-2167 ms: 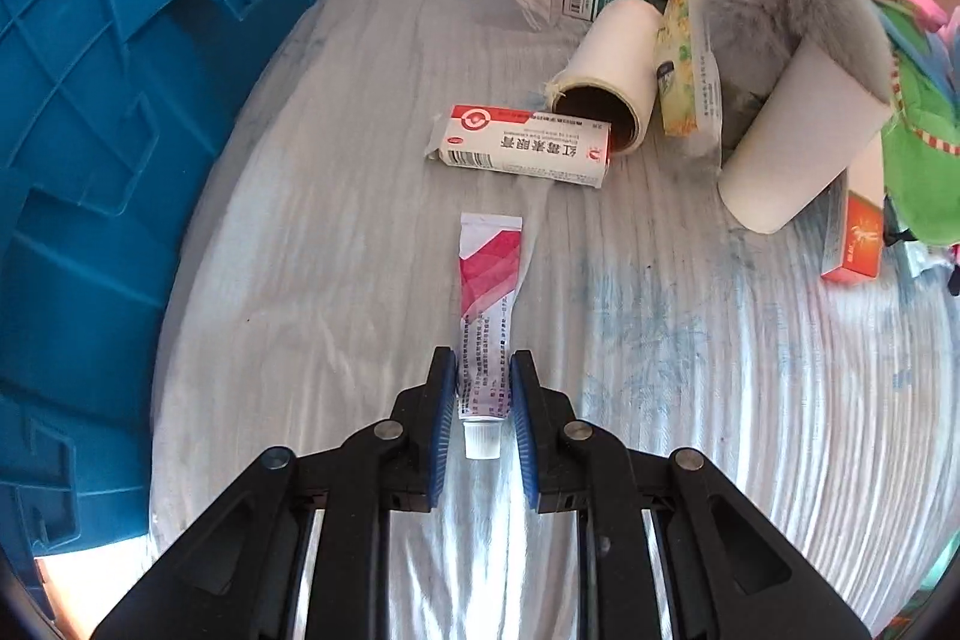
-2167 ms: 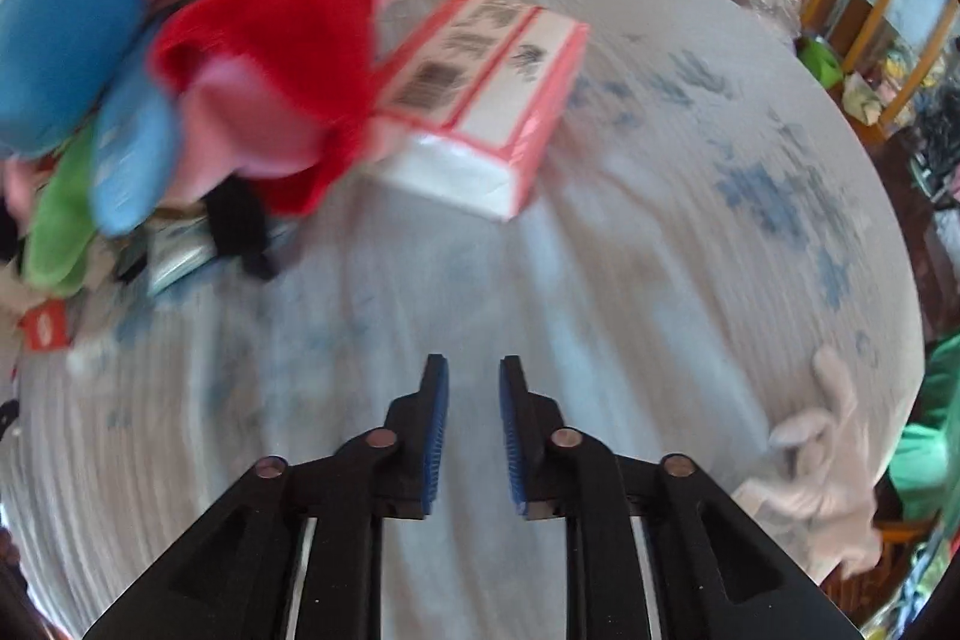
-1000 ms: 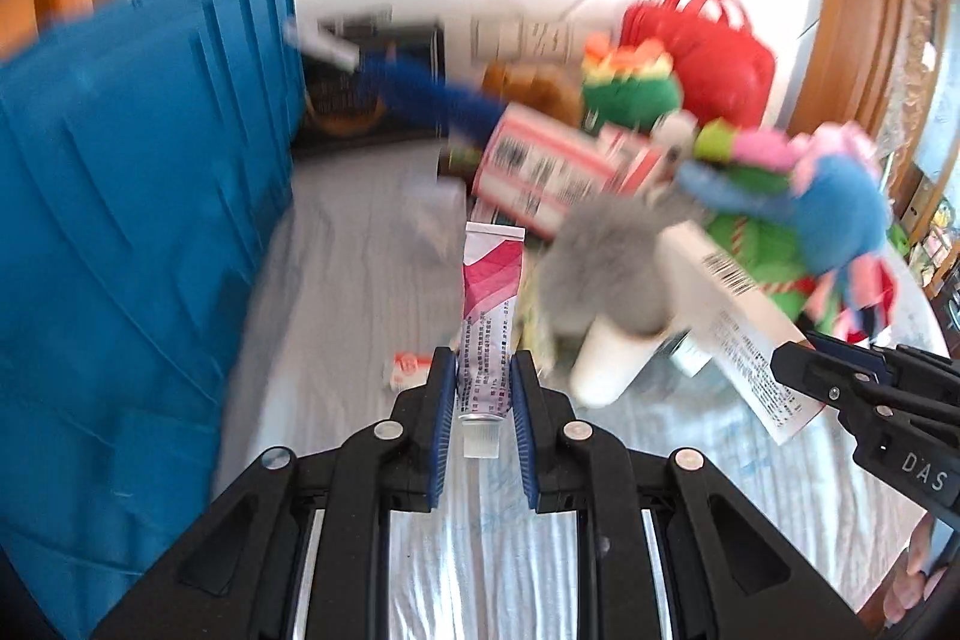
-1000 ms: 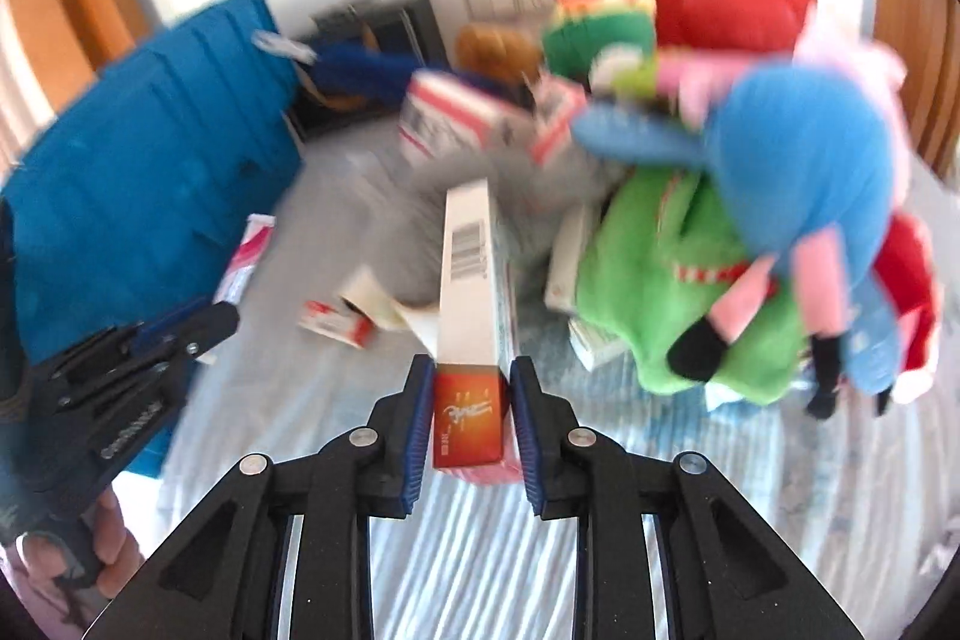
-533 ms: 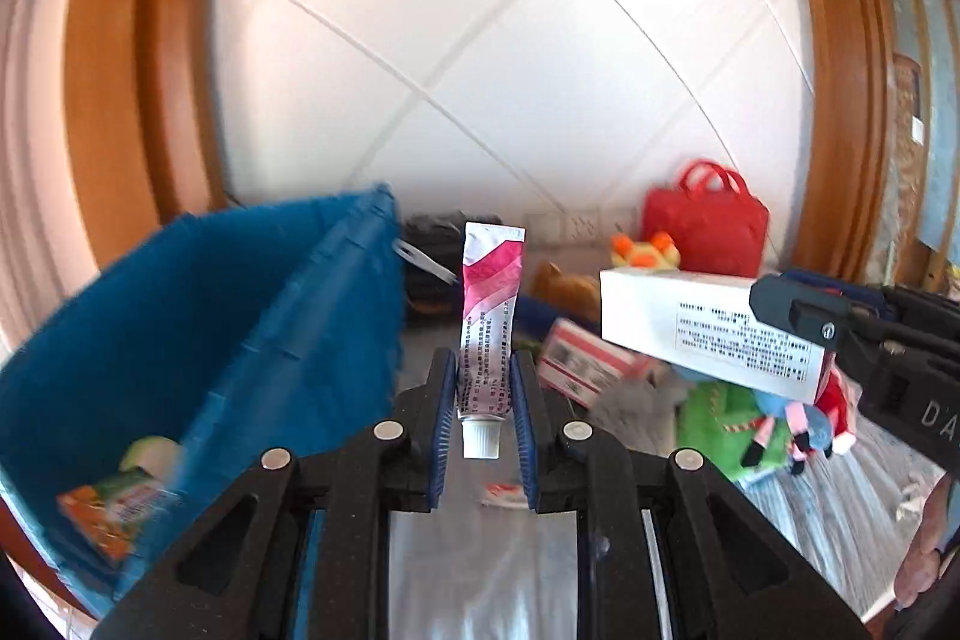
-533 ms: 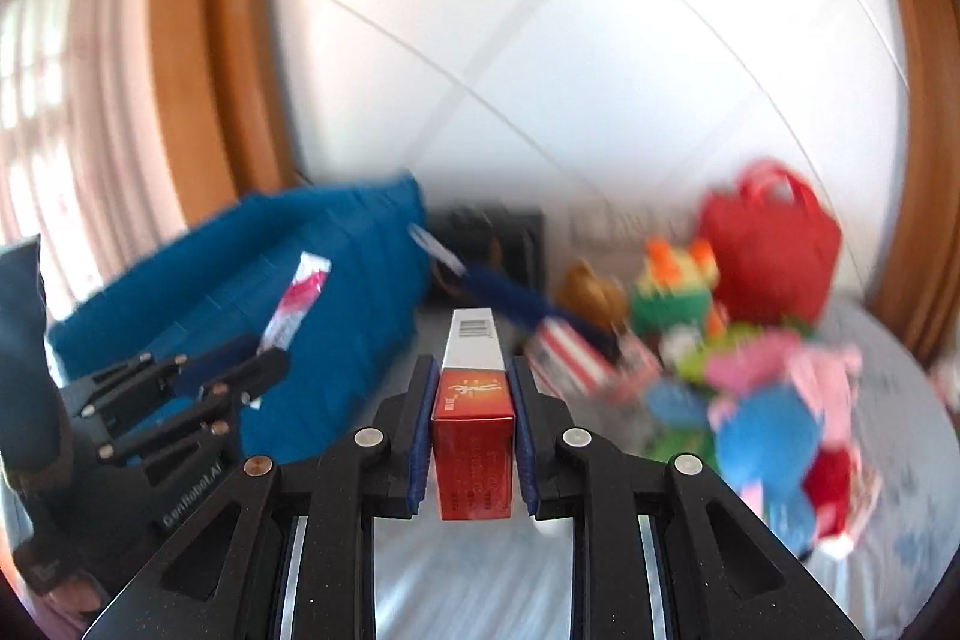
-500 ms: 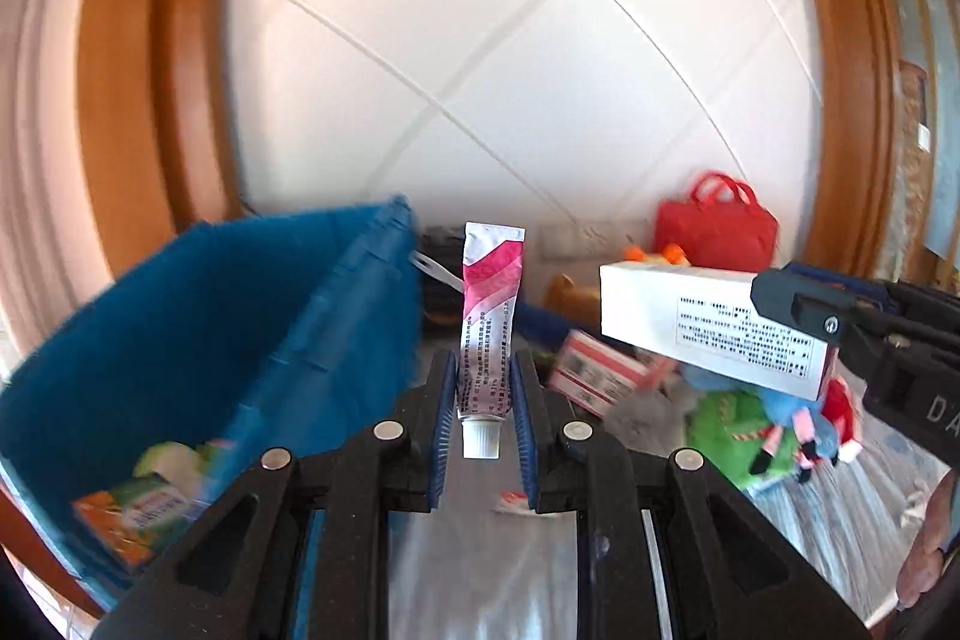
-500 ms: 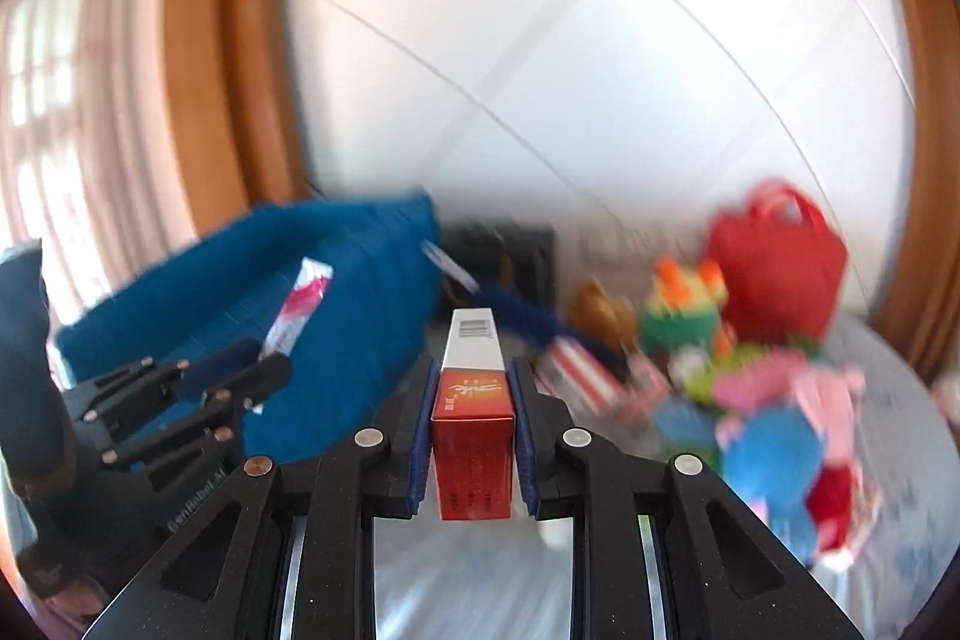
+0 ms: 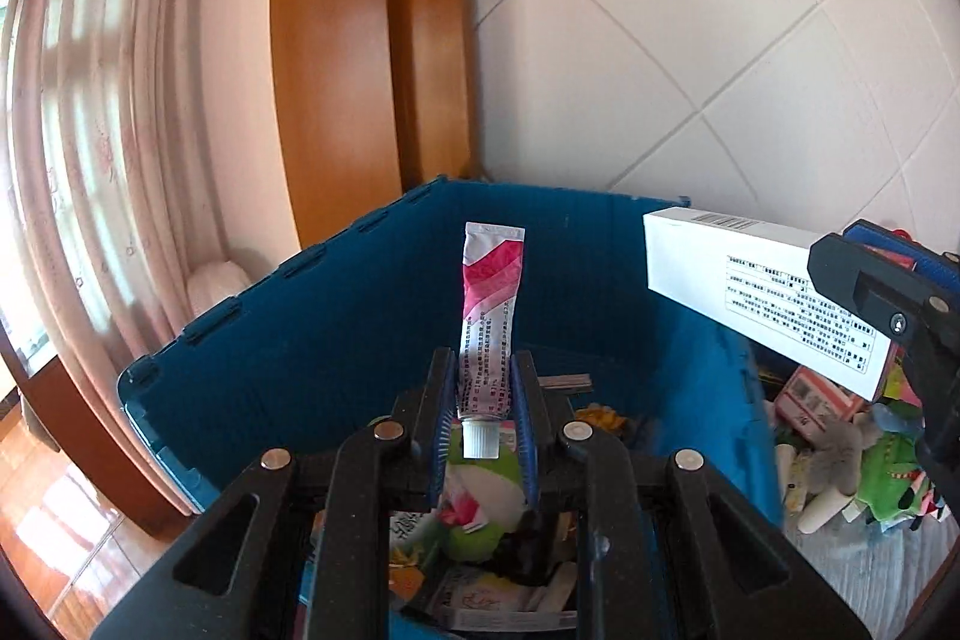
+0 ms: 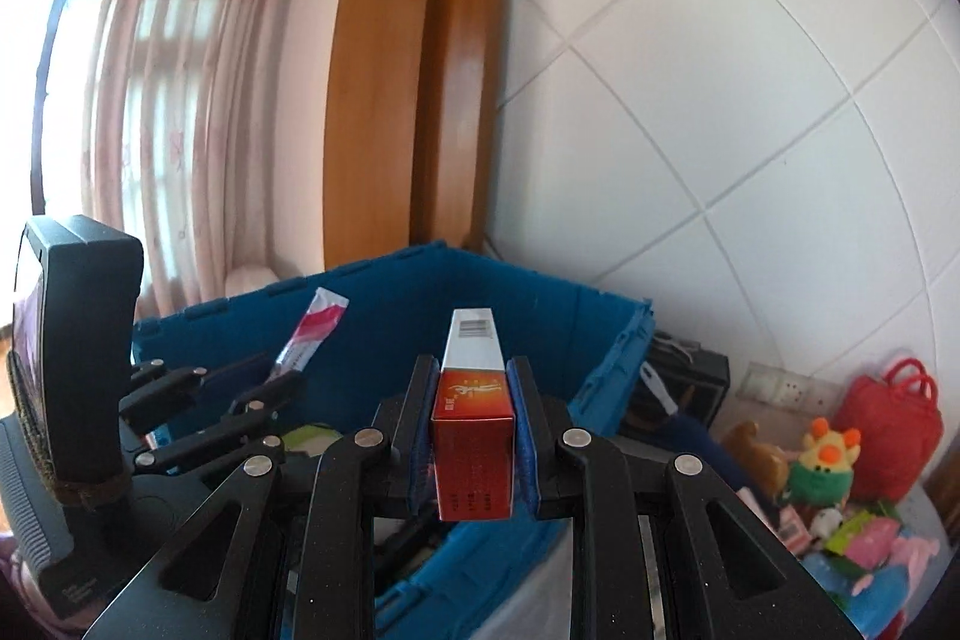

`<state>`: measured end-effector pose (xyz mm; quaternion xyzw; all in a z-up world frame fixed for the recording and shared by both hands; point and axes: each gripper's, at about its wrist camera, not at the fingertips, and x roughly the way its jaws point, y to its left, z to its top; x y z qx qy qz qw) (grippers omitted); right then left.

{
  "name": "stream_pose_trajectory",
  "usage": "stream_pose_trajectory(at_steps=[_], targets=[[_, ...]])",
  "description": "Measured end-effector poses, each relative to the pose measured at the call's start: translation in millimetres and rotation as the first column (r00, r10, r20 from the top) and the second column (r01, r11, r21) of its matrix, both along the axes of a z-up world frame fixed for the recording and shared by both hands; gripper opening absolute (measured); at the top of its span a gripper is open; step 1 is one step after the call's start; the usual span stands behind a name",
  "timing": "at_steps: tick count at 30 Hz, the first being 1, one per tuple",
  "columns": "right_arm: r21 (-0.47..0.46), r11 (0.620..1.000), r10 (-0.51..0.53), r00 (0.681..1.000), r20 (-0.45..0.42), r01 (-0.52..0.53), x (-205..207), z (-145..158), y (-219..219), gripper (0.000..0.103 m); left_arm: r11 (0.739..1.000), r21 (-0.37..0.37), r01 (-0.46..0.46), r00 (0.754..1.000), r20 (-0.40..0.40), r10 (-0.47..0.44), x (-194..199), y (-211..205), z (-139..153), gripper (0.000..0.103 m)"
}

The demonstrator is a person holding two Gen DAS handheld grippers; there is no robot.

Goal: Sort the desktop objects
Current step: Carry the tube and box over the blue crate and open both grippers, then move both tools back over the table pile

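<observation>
My left gripper is shut on a pink and white ointment tube, held upright over the open blue crate. My right gripper is shut on a long white box with a red end and holds it above the crate's near right wall. The box also shows at the right of the left wrist view. The tube and left gripper show at the left of the right wrist view.
The crate holds several items, among them a green toy and packets. Plush toys, a red bag and small boxes lie on the table to the crate's right. A tiled wall stands behind.
Both grippers have swung left with their loads and now hang over the blue crate. The table pile has slid to the right edge of both views.
</observation>
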<state>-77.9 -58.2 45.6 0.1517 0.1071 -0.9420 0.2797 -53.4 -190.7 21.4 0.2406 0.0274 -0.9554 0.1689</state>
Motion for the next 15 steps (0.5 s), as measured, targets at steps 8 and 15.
stream_pose_trajectory(at_steps=[8, 15], targets=[[0.136, 0.989, -0.056, 0.998, 0.021, 0.053, -14, -22, -50, 0.023, 0.999, 0.045, -0.029, 0.997, 0.079, 0.025, -17, -50, -16, 0.019], [0.169, 0.981, -0.101, 0.995, 0.022, 0.096, -15, -27, -60, 0.035, 0.997, 0.064, -0.033, 0.992, 0.126, 0.024, -19, -59, -15, 0.019]])
